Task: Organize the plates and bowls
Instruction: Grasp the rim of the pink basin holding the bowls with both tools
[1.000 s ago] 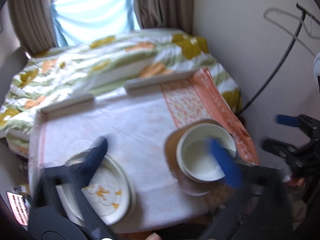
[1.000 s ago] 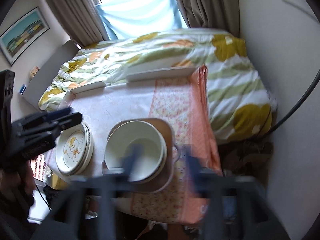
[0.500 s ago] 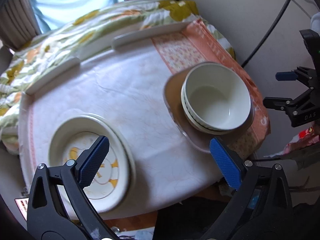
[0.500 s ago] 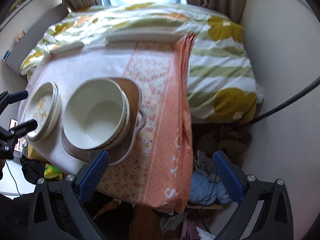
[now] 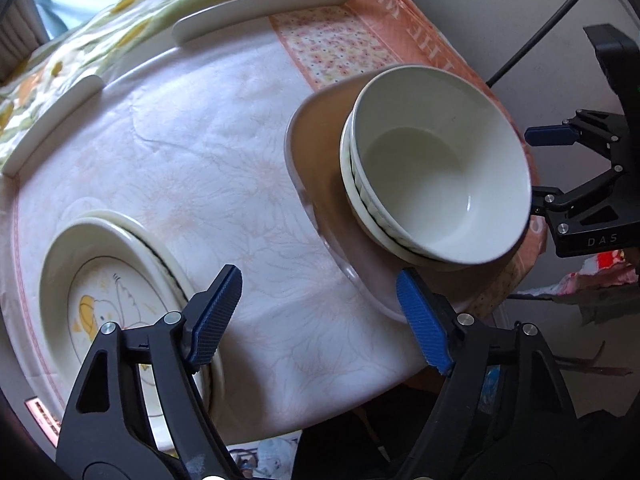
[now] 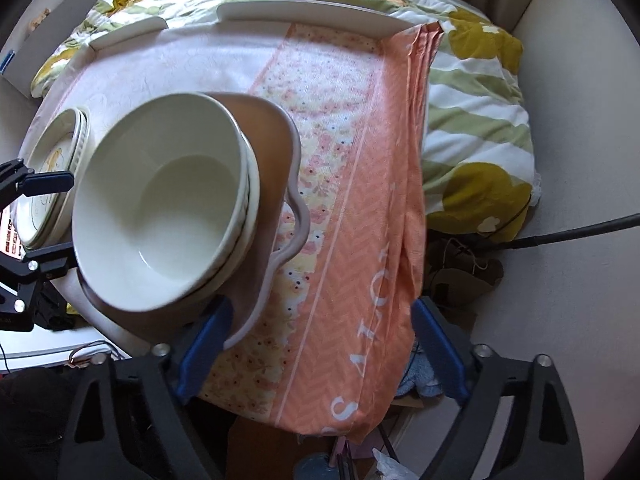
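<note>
Two or more white bowls (image 5: 436, 184) are nested on a brown tray (image 5: 320, 152) at the right of the table. A stack of plates (image 5: 100, 300) with a yellow cartoon print lies at the left. My left gripper (image 5: 320, 316) hovers over the white cloth between plates and tray, its jaws closing with nothing held between them. The right gripper (image 6: 320, 340) points down at the table's near right edge, jaws closing on nothing, its left pad beside the tray (image 6: 276, 152) rim. The right wrist view also shows the bowls (image 6: 168, 208), the plates (image 6: 52, 160) and the left gripper (image 6: 52, 216).
A white tablecloth (image 5: 208, 152) covers the table, with an orange patterned cloth (image 6: 360, 208) hanging over its right edge. Two white rails (image 5: 256, 8) line the far edge. Behind lies a bed with a flowered quilt (image 6: 472, 120). A wall and a black cable (image 6: 580, 232) stand right.
Both grippers have sunk toward the table and tipped downward, so bowls and plates appear larger. Both pairs of jaws have narrowed.
</note>
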The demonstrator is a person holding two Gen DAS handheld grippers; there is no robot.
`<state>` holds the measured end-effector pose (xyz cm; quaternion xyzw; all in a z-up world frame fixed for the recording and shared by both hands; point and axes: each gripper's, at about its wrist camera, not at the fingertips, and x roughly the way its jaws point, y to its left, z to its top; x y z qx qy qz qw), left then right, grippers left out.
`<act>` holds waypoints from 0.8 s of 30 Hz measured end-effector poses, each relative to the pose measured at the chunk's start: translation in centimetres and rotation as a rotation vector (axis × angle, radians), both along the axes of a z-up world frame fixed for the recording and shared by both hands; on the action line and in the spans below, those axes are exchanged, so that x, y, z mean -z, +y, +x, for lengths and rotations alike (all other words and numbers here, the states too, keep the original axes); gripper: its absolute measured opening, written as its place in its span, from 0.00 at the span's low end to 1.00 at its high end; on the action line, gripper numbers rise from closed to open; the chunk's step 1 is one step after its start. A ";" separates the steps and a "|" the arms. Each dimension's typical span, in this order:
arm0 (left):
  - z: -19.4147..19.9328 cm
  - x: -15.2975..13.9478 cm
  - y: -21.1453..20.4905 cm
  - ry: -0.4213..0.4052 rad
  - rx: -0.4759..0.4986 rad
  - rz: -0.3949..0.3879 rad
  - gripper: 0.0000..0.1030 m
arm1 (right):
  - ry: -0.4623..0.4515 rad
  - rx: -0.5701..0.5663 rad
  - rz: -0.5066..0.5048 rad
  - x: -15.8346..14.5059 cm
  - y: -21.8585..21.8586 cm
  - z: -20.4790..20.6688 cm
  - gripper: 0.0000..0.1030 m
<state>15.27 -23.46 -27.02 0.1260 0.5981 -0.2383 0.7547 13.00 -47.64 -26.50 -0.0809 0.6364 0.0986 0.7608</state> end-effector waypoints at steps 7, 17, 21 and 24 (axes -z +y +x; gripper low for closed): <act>0.6 2.1 -1.4 0.019 0.036 0.025 0.67 | 0.024 -0.049 -0.002 1.5 1.2 1.0 0.55; 0.9 3.3 -3.3 0.039 0.104 -0.002 0.19 | 0.040 -0.102 0.115 2.7 2.2 1.0 0.21; 0.9 3.2 -3.3 -0.003 0.091 0.012 0.17 | 0.025 -0.099 0.161 2.7 2.5 0.6 0.11; 1.1 3.1 -3.4 -0.030 0.090 0.021 0.17 | -0.001 -0.095 0.153 2.4 3.2 0.1 0.11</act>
